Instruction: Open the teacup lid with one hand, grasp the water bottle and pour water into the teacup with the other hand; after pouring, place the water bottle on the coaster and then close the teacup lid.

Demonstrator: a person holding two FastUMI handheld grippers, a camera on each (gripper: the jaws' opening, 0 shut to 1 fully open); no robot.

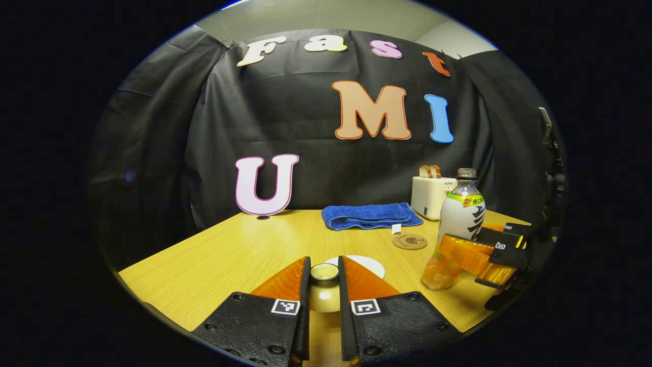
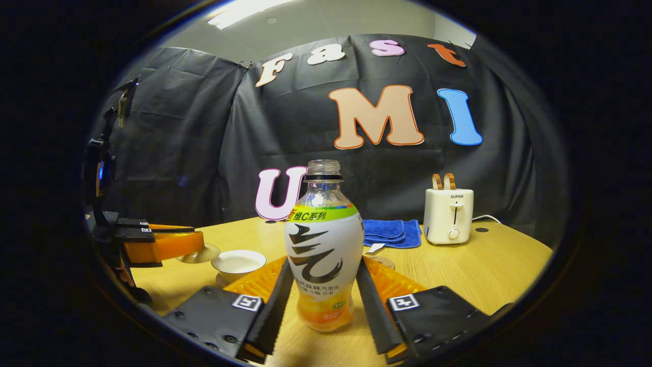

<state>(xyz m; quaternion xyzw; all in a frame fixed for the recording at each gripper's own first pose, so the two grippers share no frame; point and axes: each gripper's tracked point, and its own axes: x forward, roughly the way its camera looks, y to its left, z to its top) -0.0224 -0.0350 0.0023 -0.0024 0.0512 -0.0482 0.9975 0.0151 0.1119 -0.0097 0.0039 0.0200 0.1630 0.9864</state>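
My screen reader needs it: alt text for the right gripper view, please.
The right gripper closes around an uncapped water bottle standing on the table. At left, the left gripper holds the lid beside the open teacup.

In the right gripper view, the water bottle [image 2: 323, 255] is standing upright on the table [image 2: 499, 275], with the teacup [image 2: 238, 263] sitting to its left. The towel [image 2: 391, 232] is lying behind the bottle, and the toaster [image 2: 449, 215] is standing right of the towel.

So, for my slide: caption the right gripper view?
Right gripper closed on the water bottle, teacup uncovered.
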